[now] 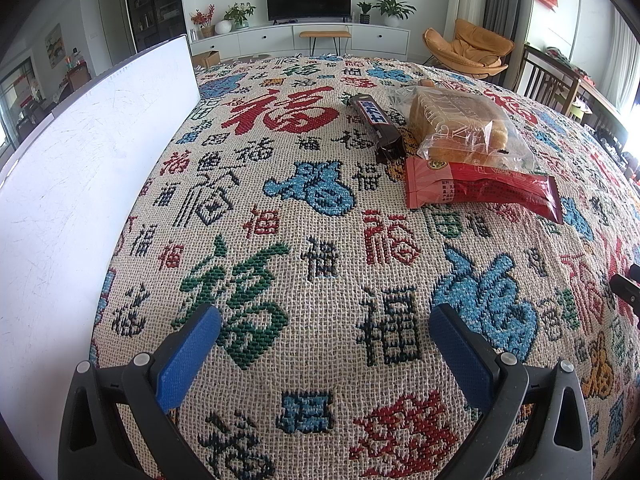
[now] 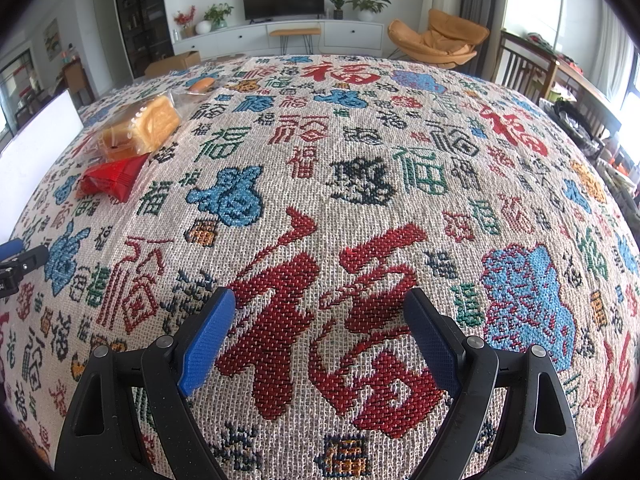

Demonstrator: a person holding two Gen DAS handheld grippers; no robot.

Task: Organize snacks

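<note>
Snacks (image 1: 460, 148) lie beyond both grippers' spread jaws.

Counter covered by woven cloth (image 1: 320, 248) with red, blue, green characters. On it, clustered: chocolate bar (image 1: 376, 124) in dark wrapper; bagged bread loaf (image 1: 460, 124) just beside it; red snack packet (image 1: 480, 190) touching the bread bag's near edge. White board (image 1: 80, 184) at the left side
</note>
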